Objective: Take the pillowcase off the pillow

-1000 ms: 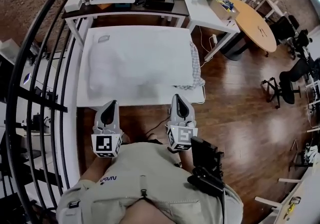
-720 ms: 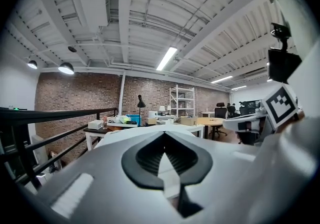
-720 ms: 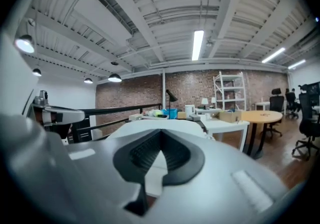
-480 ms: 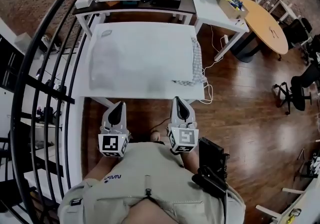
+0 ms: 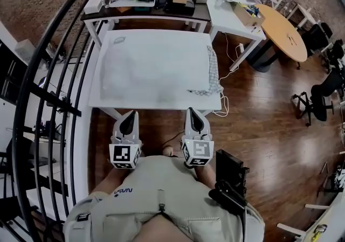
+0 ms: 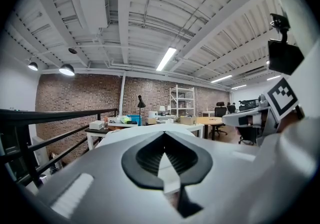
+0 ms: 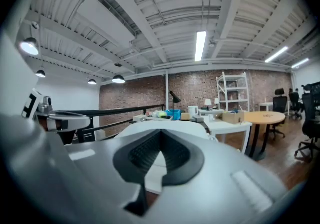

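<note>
A pillow in a white pillowcase (image 5: 153, 66) lies flat on the white table (image 5: 156, 104) and covers most of it. A grey checked cloth (image 5: 212, 74) hangs at its right end. My left gripper (image 5: 129, 116) and right gripper (image 5: 194, 113) are held level side by side, just short of the table's near edge. Both are shut with nothing between the jaws. In the left gripper view the closed gripper (image 6: 163, 137) points at the white pillow (image 6: 131, 131). The right gripper (image 7: 161, 133) likewise faces the pillow (image 7: 172, 125).
A dark desk (image 5: 145, 14) with a blue bin and boxes stands behind the table. A white desk (image 5: 232, 17) and a round wooden table (image 5: 280, 30) are at the back right. A black railing (image 5: 48, 84) runs along the left. A cable (image 5: 223, 105) trails on the wood floor.
Both grippers' tips, which reached the table's near edge a second ago, now sit slightly short of it. Jaws stayed shut. The pillow has not moved.
</note>
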`<control>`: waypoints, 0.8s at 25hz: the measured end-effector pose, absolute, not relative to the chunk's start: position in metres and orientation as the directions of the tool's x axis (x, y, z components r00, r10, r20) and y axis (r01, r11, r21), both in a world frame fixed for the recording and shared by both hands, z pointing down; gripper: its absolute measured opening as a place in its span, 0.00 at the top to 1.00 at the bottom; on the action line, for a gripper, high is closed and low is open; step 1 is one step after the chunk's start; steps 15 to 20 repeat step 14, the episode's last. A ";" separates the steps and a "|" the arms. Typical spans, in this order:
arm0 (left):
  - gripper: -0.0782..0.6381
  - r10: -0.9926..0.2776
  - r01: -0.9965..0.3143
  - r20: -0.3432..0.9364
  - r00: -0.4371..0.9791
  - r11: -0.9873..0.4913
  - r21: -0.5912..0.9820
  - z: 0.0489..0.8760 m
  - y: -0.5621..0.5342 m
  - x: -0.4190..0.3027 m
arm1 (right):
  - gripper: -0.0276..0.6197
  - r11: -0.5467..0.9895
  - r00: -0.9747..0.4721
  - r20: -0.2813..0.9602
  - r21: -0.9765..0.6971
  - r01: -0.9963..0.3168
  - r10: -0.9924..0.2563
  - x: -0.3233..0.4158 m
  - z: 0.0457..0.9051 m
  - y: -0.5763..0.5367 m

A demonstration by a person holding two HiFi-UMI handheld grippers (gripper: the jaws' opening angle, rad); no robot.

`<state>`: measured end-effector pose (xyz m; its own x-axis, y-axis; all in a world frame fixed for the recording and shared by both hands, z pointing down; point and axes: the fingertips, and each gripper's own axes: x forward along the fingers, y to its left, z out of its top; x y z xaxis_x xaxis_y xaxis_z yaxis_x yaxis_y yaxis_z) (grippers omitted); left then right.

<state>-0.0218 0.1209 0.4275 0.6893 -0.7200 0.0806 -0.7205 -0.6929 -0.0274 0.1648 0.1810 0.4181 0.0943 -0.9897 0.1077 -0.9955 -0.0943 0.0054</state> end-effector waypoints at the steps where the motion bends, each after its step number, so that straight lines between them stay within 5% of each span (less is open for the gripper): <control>1: 0.89 -0.717 -0.718 0.078 0.693 -0.696 -0.026 0.427 0.121 -0.023 | 0.96 -0.097 0.097 0.108 0.006 -0.995 -0.989 0.163 0.419 0.180; 20: 0.89 -0.684 -0.685 0.088 0.724 -0.728 -0.032 0.428 0.111 -0.030 | 0.96 -0.123 0.123 0.109 0.007 -0.992 -0.986 0.156 0.423 0.168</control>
